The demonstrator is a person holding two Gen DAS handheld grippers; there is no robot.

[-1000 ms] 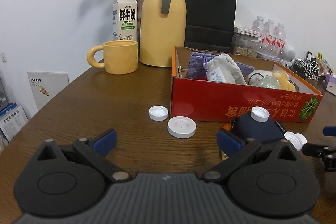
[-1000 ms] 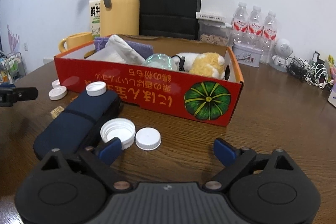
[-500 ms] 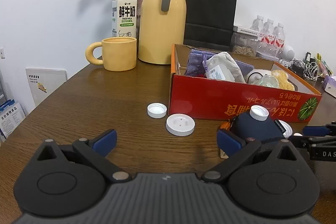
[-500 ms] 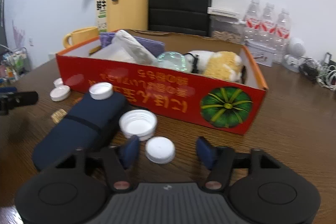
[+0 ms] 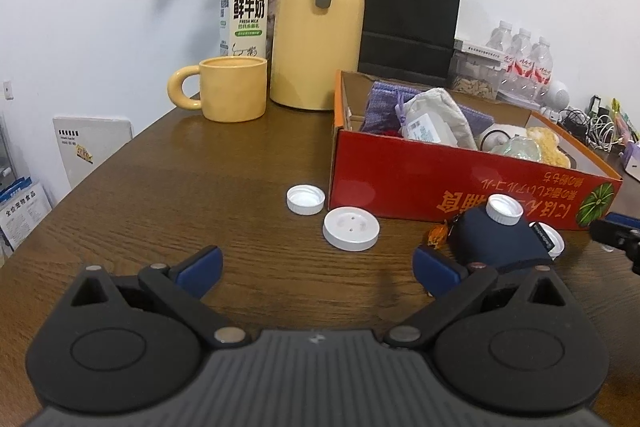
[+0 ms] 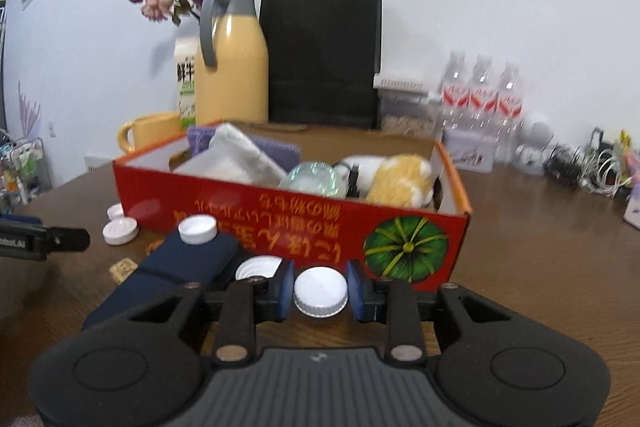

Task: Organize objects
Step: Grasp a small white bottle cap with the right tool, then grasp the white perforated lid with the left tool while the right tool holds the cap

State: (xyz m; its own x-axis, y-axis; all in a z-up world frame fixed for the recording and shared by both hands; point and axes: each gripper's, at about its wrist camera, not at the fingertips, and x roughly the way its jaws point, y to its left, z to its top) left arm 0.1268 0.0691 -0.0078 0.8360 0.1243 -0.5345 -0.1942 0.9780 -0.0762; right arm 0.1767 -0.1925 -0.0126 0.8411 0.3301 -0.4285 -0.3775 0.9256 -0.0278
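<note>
On the brown wooden worktop (image 6: 520, 267), nearest the right camera, the right claw (image 6: 320, 291) has just been closing and its two blue pads sit against the sides of a white bottle cap (image 6: 320, 291), which lies flat in front of the red cardboard box (image 6: 280, 227). Just left of that cap, an upturned white cap (image 6: 258, 267) lies beside a dark blue pouch with a white screw top (image 6: 180, 267). From the left camera, the left claw (image 5: 316, 267) hangs above bare wood with its blue pads spread wide and nothing between them. Beyond it lie a flat white lid (image 5: 351, 229) and a smaller upturned cap (image 5: 305, 199), both near the box's corner. The box holds cloth, a pale bag and a plush toy. Farther back stand a yellow mug (image 5: 232, 89), a yellow jug (image 5: 318, 27), a milk carton (image 5: 244, 15), a black paper bag (image 5: 408, 7) and dried flowers against the white wall.
</note>
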